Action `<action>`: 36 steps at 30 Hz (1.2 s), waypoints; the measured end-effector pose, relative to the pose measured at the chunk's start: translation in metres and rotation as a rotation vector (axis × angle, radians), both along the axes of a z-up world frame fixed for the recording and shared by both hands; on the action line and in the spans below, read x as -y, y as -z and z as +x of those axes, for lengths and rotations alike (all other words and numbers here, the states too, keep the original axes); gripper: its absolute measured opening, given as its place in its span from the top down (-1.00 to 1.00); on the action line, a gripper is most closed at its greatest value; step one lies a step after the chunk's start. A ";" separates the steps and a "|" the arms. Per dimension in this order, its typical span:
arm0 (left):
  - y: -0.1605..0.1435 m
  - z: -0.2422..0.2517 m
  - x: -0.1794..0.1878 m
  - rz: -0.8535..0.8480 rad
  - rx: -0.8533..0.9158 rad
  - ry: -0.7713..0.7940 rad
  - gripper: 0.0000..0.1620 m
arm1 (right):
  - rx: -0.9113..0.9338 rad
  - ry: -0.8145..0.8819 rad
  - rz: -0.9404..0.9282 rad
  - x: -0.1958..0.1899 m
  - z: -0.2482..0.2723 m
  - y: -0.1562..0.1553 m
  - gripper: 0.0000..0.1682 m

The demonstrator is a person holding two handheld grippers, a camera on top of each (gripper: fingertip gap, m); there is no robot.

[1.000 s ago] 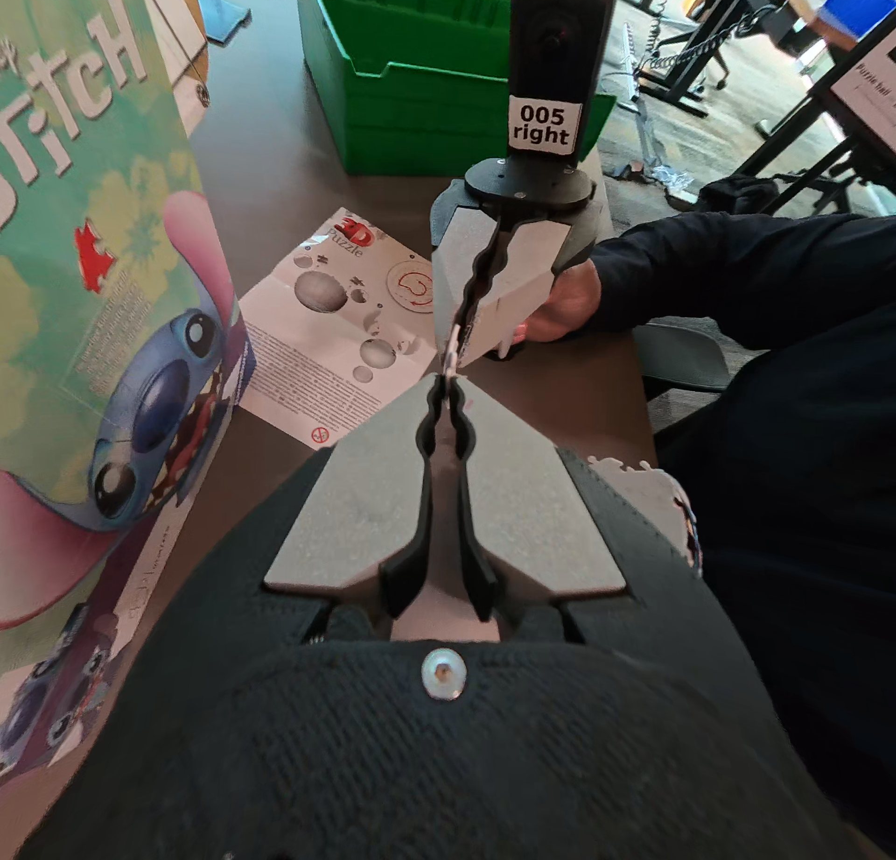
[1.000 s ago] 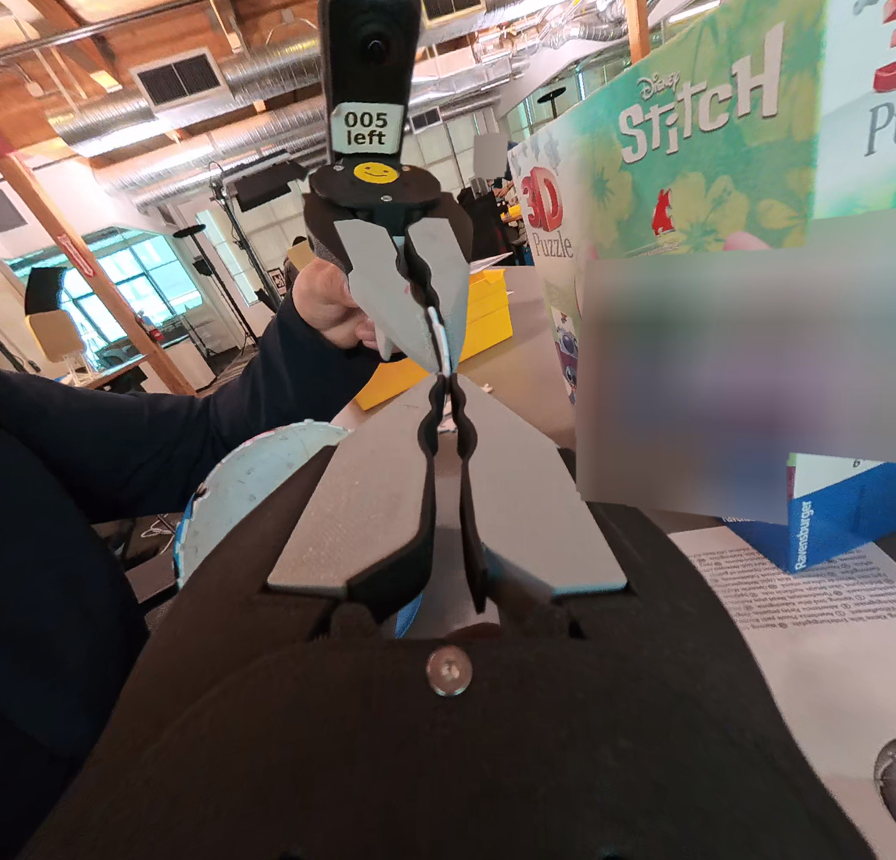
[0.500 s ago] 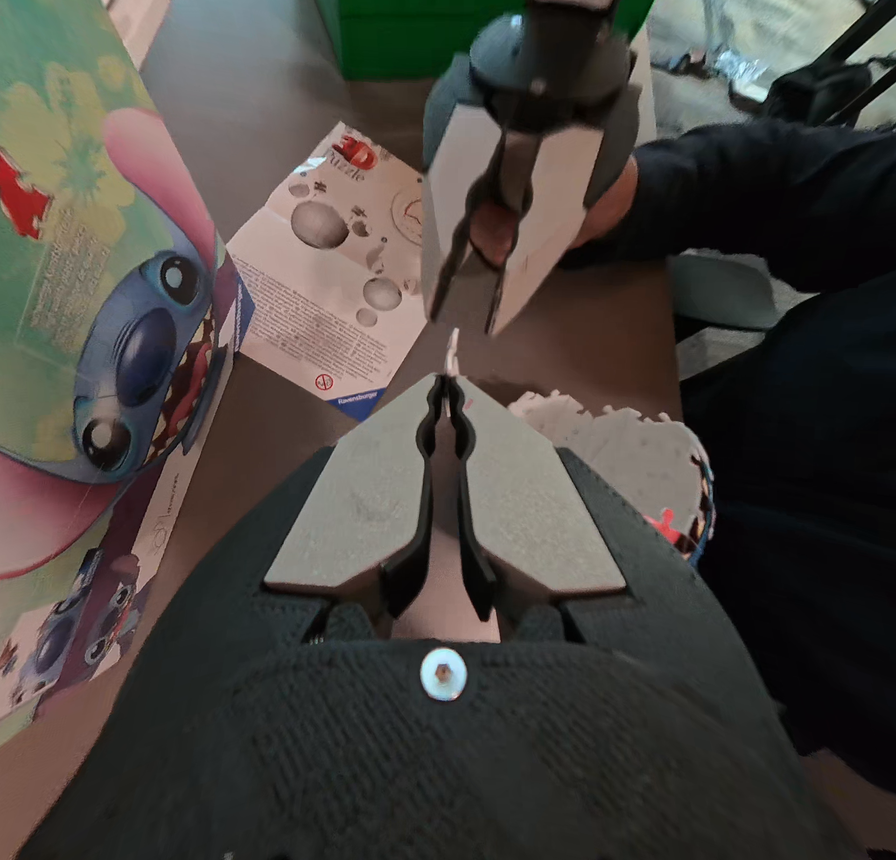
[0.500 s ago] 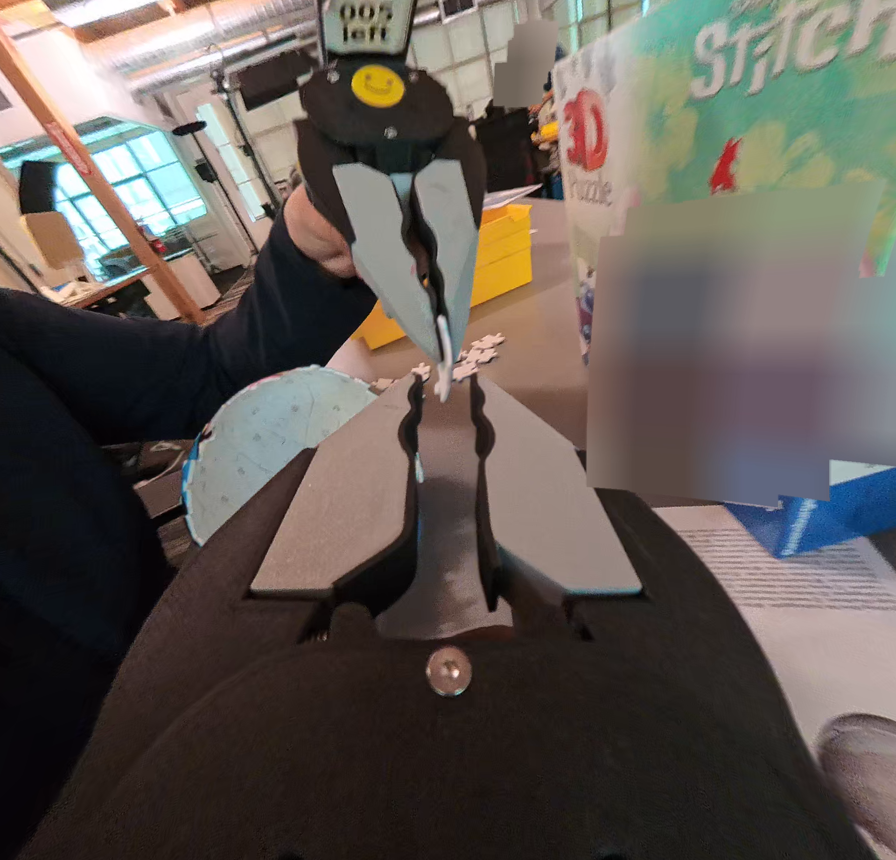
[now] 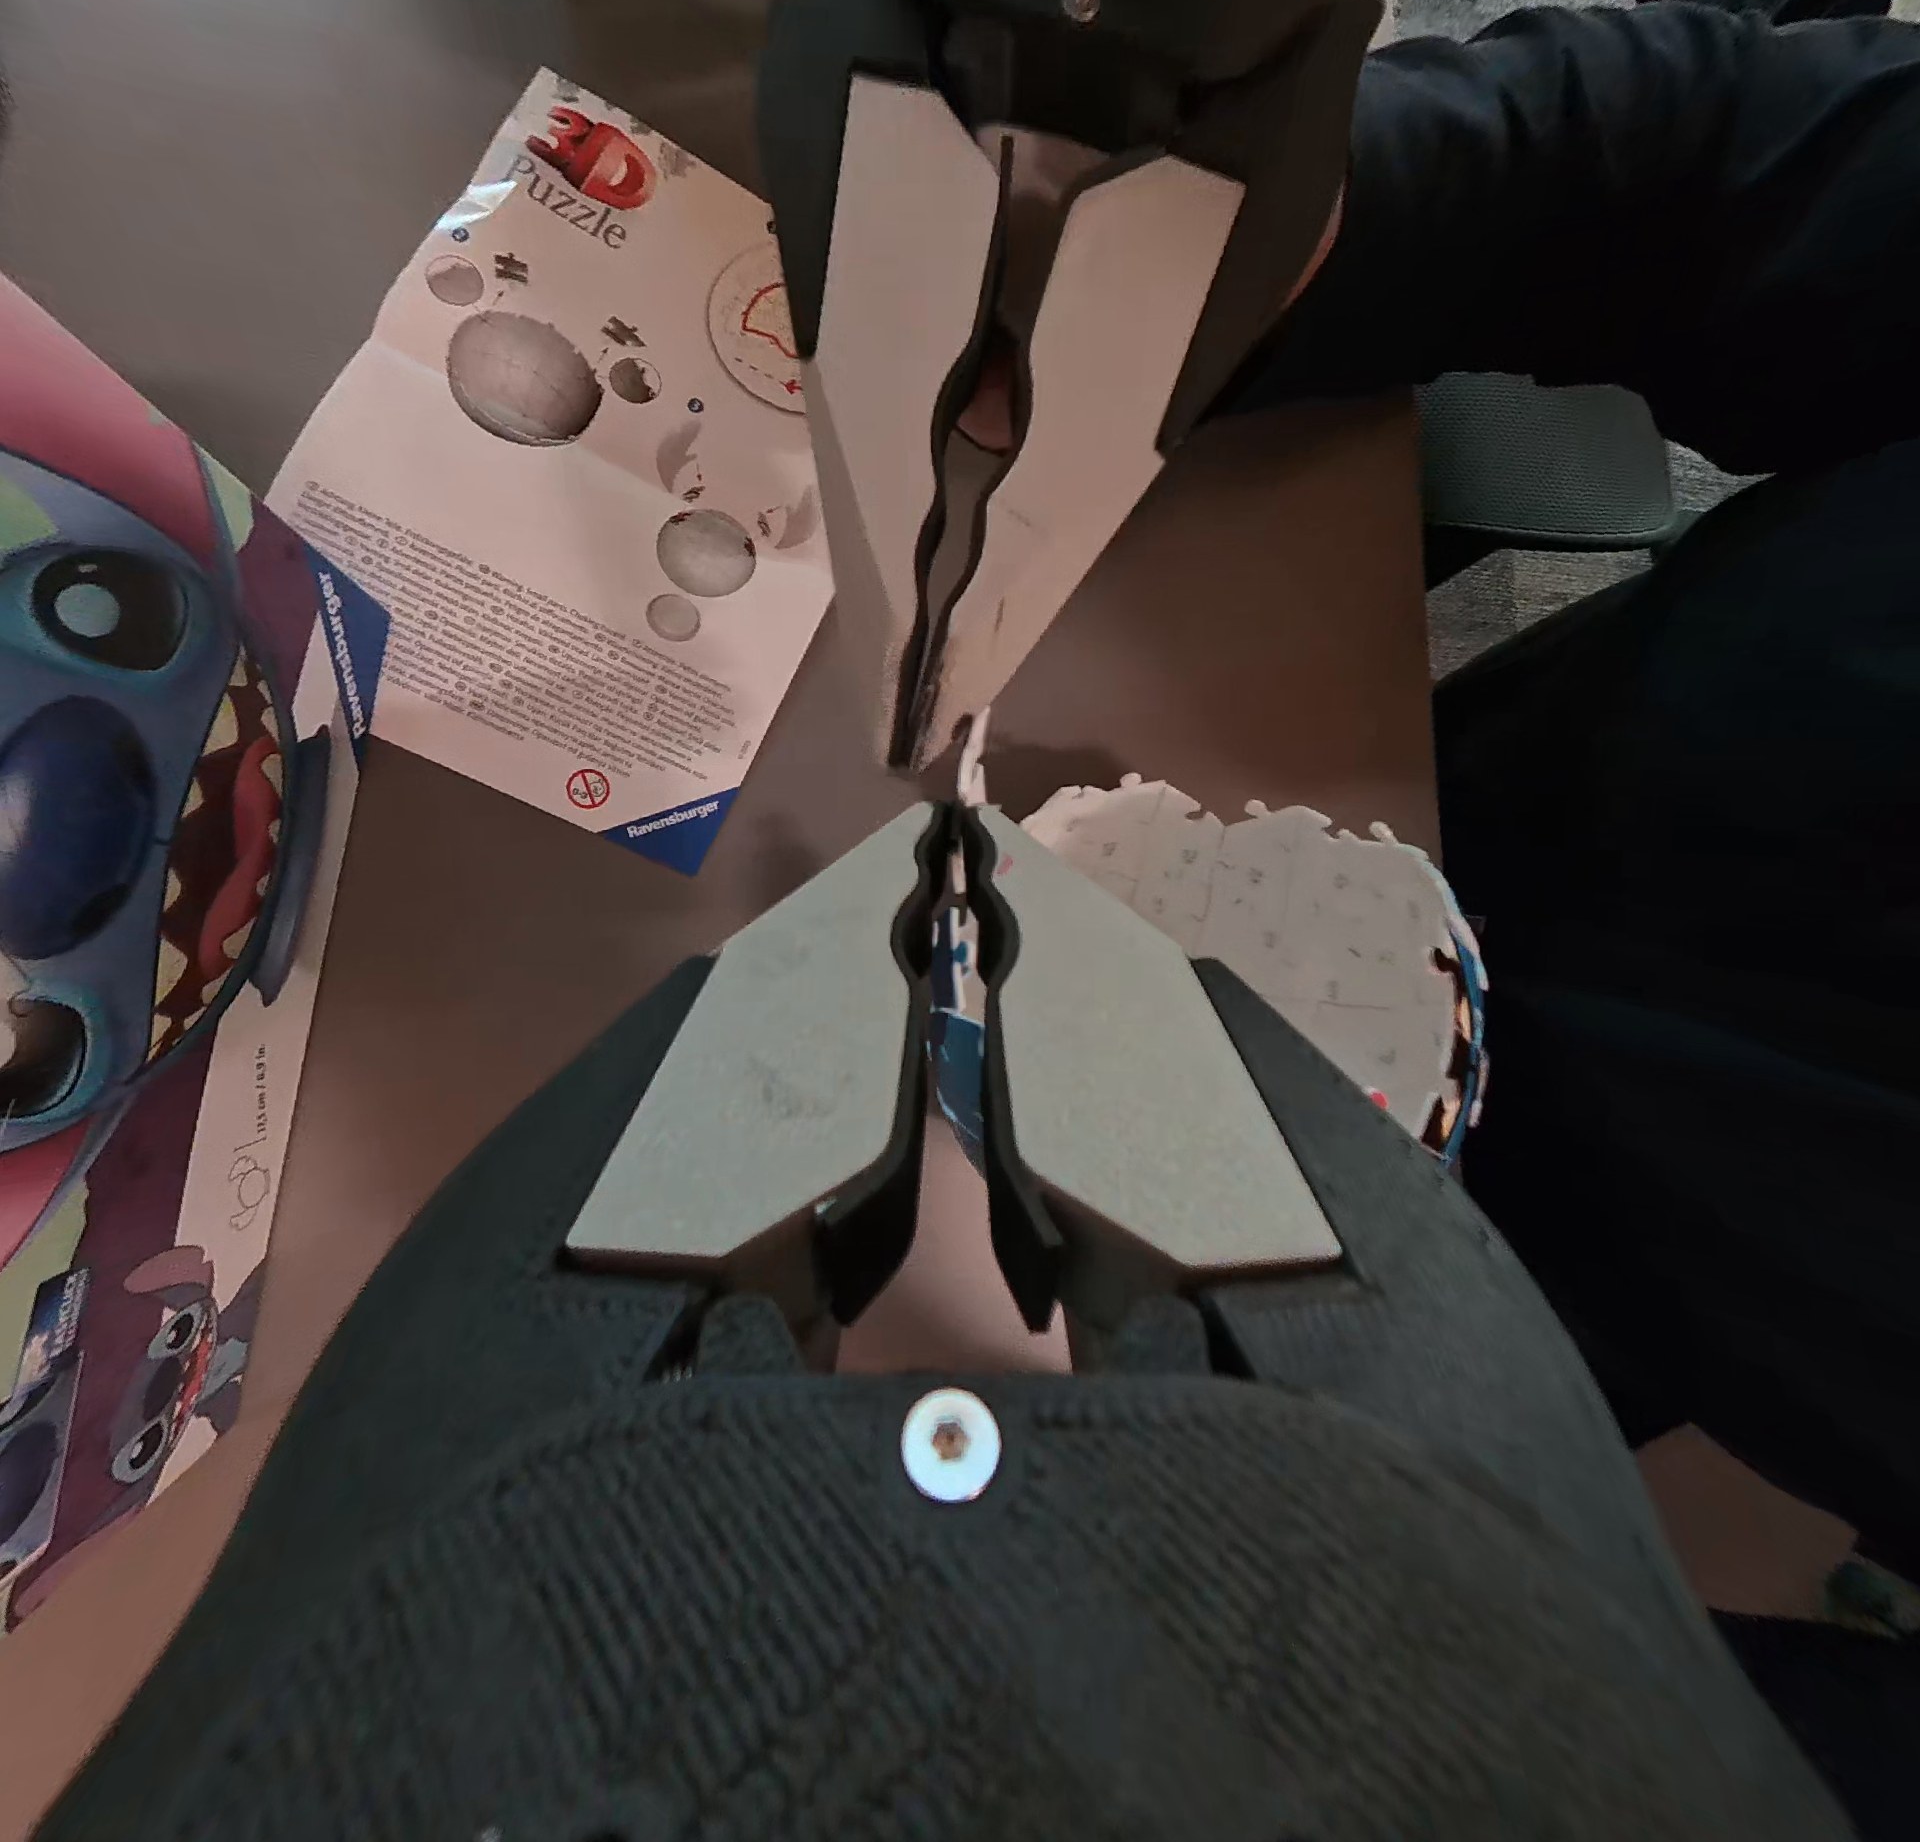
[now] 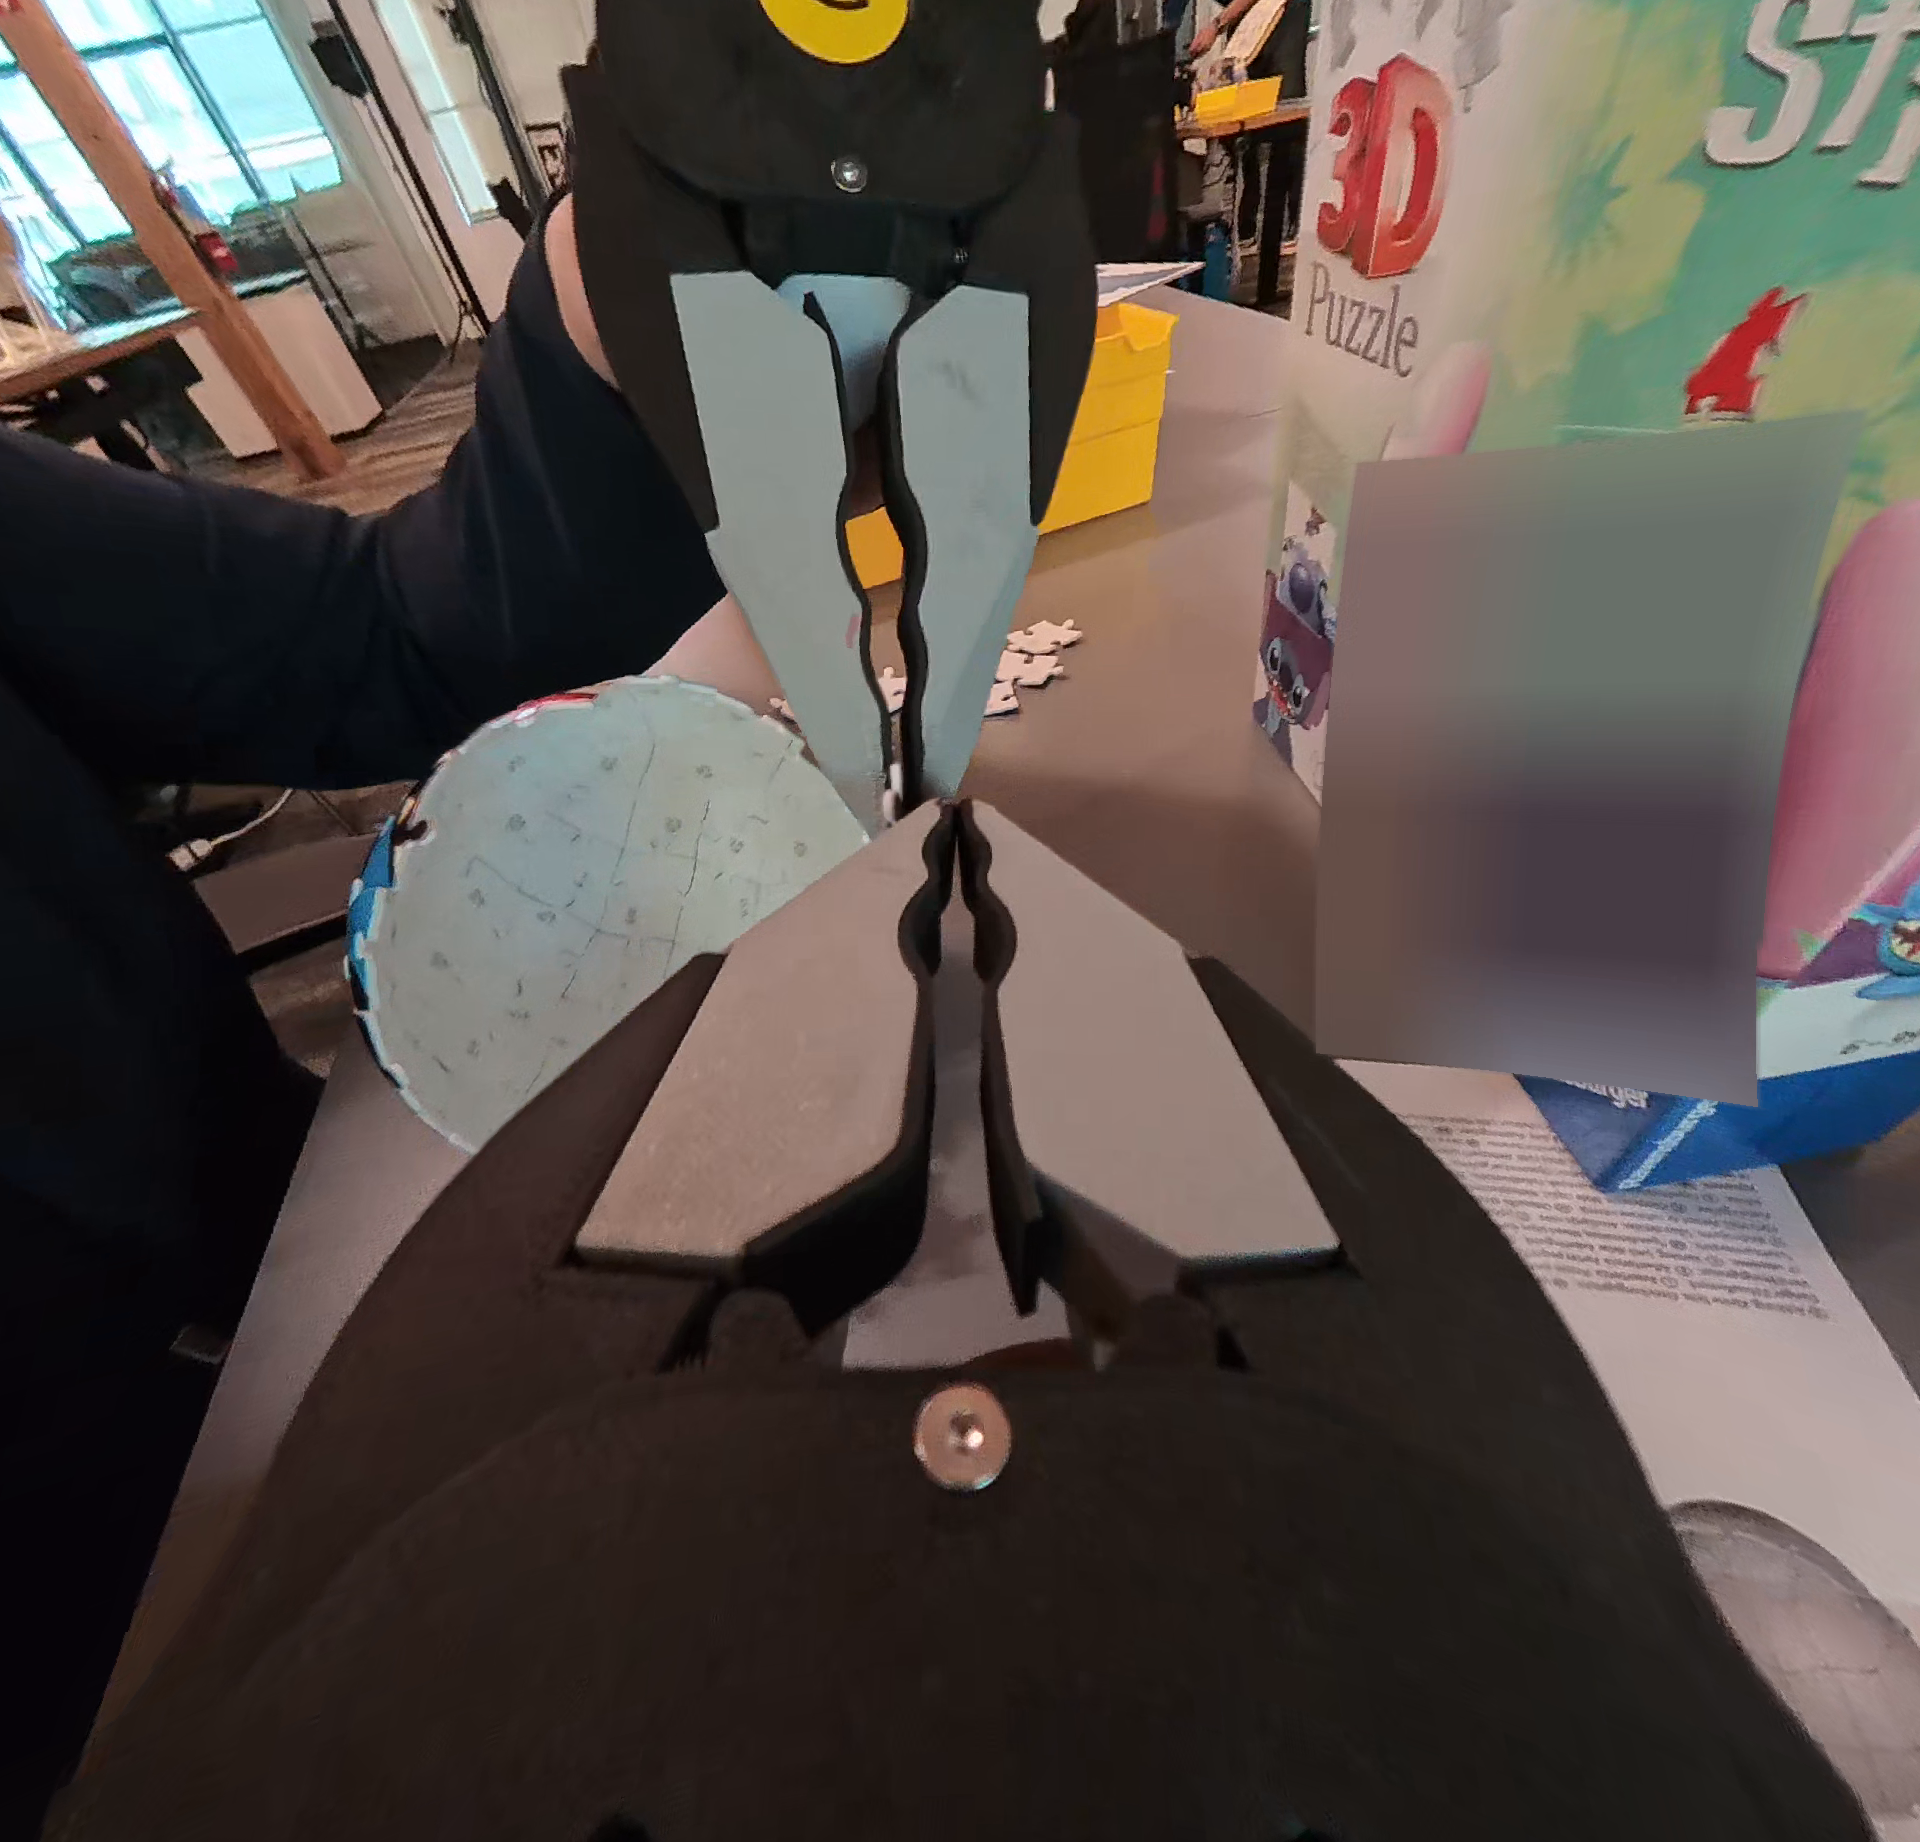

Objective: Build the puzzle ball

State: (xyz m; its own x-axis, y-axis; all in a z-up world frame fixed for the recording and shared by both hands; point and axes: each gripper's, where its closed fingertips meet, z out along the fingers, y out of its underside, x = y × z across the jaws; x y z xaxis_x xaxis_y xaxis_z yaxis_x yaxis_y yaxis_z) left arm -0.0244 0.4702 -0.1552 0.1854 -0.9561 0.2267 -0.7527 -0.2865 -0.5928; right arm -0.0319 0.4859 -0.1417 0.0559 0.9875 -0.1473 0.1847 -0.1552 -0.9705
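The left gripper (image 5: 951, 816) is seen pressed together on a small white puzzle piece (image 5: 971, 769), whose edge pokes out past the tips. Directly opposite, tip to tip, the right gripper (image 5: 920, 748) is held with its fingers drawn together; whether the same piece is pinched by it cannot be told. In the right wrist view the right gripper (image 6: 956, 816) is shown closed, and the piece (image 6: 891, 786) is glimpsed at the tip of the left gripper (image 6: 906, 790).

Just beside and below the tips, the half-built puzzle ball (image 5: 1299, 919) is found at the near table edge, its pale numbered inside turned upward. An instruction sheet (image 5: 540, 504) is spread on the brown table (image 5: 499, 961), with the puzzle box (image 5: 125, 857) standing to its side. Farther off, loose pieces (image 6: 1023, 665) and a yellow bin (image 6: 1101, 421) are seen.
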 end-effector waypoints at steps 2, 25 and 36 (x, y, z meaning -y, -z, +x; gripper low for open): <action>0.005 -0.003 -0.004 0.016 -0.026 -0.011 1.00 | -0.025 0.016 -0.006 -0.003 0.004 -0.006 0.99; 0.006 0.000 0.003 0.023 -0.040 0.011 1.00 | 0.089 -0.077 -0.036 0.015 0.002 0.013 1.00; 0.001 -0.002 0.007 -0.019 -0.015 0.024 0.89 | 0.117 -0.062 -0.035 0.016 0.002 0.017 1.00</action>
